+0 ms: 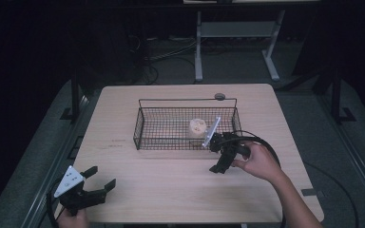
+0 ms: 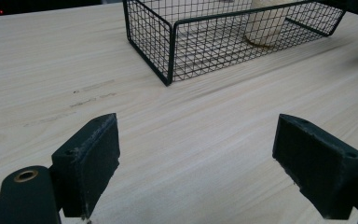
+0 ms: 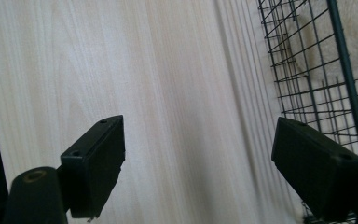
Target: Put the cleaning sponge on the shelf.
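- Right gripper (image 1: 221,154): jaws stand wide apart with nothing between them; its own view shows bare wood between the 2 black pads.
- Position: held in the person's right hand (image 1: 259,161), just outside the near right corner of the wire basket (image 1: 142,121), at about 4 o'clock from the basket's middle. One pad (image 3: 319,165) sits against the basket's wire wall in the right gripper view; whether it touches cannot be told.
- Grey three-cornered plate on this gripper leans toward the basket.
- Left gripper (image 1: 97,183): jaws equally wide, holding nothing; bare table shows between its pads (image 2: 91,161).
- Position: at the table's near left corner, about 7 o'clock from the basket and well apart from it, held by the left hand (image 1: 71,219).
- Pale round item (image 1: 197,126): sits inside the basket, toward its right half, resting on the mesh floor. It lies at about 11 o'clock from the right gripper, separated from it by the wire wall.
- Basket stands upright on the wooden table (image 1: 180,190), slightly beyond centre.
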A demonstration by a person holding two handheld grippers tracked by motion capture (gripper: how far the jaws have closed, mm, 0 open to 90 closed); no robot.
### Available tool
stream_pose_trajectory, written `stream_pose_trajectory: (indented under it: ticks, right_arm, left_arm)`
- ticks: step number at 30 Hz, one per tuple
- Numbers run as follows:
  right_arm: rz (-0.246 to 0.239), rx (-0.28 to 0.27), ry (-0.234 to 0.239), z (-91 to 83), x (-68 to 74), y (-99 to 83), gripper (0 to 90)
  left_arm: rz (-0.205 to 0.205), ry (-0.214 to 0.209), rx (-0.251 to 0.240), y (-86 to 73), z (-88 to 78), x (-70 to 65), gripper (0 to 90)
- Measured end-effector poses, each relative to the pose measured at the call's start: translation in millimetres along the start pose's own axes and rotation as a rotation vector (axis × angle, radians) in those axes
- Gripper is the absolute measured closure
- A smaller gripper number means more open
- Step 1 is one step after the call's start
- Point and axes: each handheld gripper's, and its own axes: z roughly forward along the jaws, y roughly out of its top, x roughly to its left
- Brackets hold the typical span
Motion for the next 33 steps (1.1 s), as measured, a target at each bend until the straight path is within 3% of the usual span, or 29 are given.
stream_pose_trajectory:
  ticks: [14, 33]
  right_arm:
    - [0.015, -0.004, 0.01, 10.0, 10.5, -23.1, 16.3]
    - [0.031, -0.025, -0.019, 11.0, 28.4, -53.7, 16.3]
  left_arm:
    - [0.004, -0.002, 0.003, -0.1, 0.6, -1.2, 13.9]
    - [0.005, -0.006, 0.006, -0.2, 1.2, -2.5, 13.9]
